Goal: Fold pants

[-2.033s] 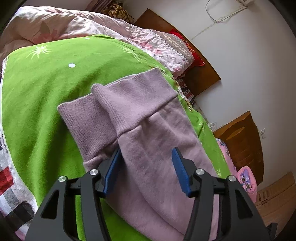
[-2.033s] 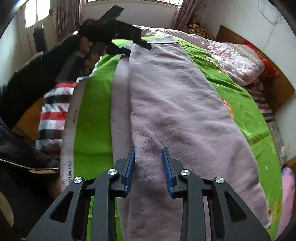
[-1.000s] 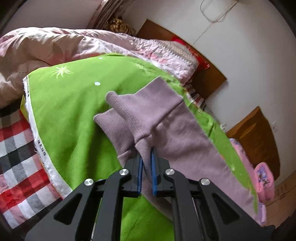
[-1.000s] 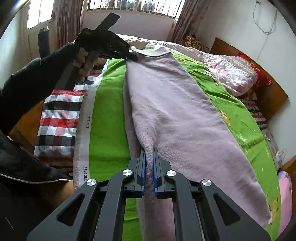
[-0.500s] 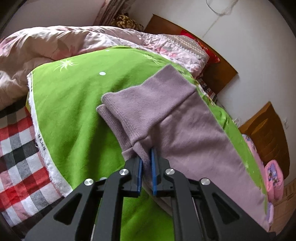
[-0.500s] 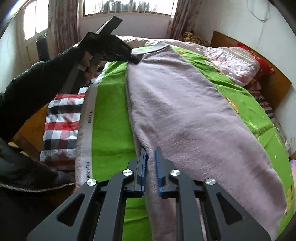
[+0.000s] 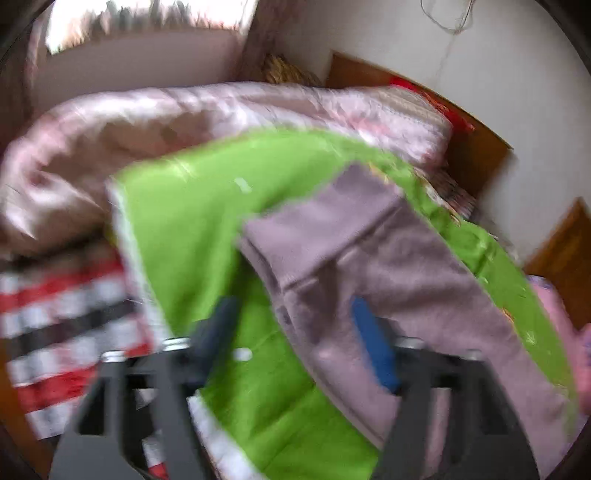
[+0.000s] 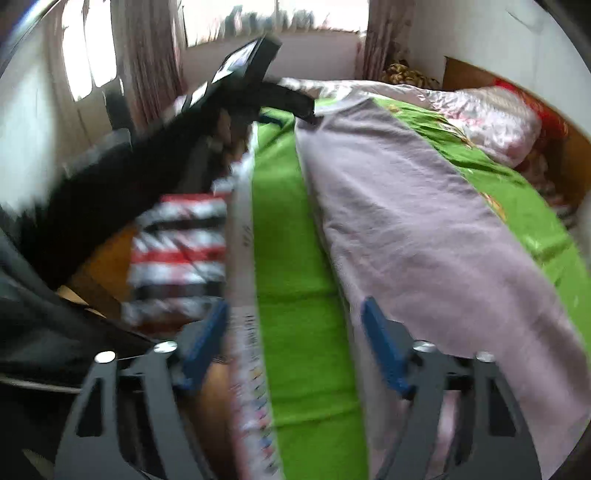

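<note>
Mauve knit pants point(image 7: 388, 258) lie lengthwise on a green sheet point(image 7: 192, 221), one leg folded over the other, ribbed waistband at the far end. My left gripper point(image 7: 295, 325) is opening, its blue pads apart over the pants' near edge without pressing it. In the right wrist view the same pants point(image 8: 424, 221) stretch away on the green sheet point(image 8: 291, 280). My right gripper point(image 8: 295, 325) is opening too, with green sheet between its pads and the pants' edge by the right pad. The left gripper point(image 8: 295, 107) shows at the far end, held by a dark-sleeved arm point(image 8: 122, 177). Both views are blurred.
A pink quilt point(image 7: 147, 125) is bunched at the head of the bed. A red, white and black checked blanket point(image 8: 181, 243) hangs at the near side. A wooden headboard point(image 7: 476, 151) and a white wall stand on the far side, with a curtained window point(image 8: 266, 22) behind.
Both grippers have let go of the pants and opened wide. Both have drawn back and tilted, so the views swing toward the near bed edge. The pants now lie flat.
</note>
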Demonstrator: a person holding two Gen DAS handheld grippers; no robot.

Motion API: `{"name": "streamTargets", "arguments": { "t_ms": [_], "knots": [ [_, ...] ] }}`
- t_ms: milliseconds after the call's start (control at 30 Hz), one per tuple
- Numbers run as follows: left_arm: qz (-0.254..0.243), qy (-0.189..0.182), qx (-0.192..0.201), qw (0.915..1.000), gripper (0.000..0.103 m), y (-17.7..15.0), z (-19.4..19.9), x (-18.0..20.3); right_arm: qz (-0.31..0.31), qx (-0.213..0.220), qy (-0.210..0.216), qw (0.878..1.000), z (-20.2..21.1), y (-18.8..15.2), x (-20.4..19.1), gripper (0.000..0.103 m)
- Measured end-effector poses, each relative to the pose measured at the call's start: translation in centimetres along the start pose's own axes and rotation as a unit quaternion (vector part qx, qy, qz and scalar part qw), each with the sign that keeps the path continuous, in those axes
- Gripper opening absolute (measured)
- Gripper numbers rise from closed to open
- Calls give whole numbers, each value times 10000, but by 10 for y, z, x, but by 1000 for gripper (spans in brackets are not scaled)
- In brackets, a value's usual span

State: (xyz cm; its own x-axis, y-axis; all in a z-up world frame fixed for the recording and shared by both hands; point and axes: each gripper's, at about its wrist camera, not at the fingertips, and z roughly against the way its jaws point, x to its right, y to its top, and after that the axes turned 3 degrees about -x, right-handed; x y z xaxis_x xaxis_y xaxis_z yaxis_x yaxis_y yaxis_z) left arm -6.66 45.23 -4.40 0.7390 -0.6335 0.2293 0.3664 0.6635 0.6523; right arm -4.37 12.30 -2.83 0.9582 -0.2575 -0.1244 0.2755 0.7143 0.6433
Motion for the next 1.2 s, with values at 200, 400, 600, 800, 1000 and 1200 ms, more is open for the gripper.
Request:
{"name": "streamTargets", "arguments": {
  "t_ms": [200,400,600,800,1000,1200],
  "knots": [
    [-1470,-1736,-504,9725,96,-46,52,101,-2162,593,-789,9713,70,-67,92,67],
    [-2904,-1769,-1259,9319,96,-114,36,171,-2220,-483,-1776,9575,57,-113,85,68],
    [-3424,-1294,-1135,9236,102,-134,29,184,-2173,-438,-1809,9582,68,-140,74,69],
    [-3462,-1697,-1179,9151,101,-112,57,236,-2720,381,-2372,9318,134,-151,116,75],
    [-4328,-2333,-1527,8573,101,-149,50,347,-3325,-115,-3392,8799,151,-185,171,79],
    [-4841,-2247,-1390,8342,102,-200,18,401,-3816,-283,-3214,8662,176,-257,182,87]
  ]
}}
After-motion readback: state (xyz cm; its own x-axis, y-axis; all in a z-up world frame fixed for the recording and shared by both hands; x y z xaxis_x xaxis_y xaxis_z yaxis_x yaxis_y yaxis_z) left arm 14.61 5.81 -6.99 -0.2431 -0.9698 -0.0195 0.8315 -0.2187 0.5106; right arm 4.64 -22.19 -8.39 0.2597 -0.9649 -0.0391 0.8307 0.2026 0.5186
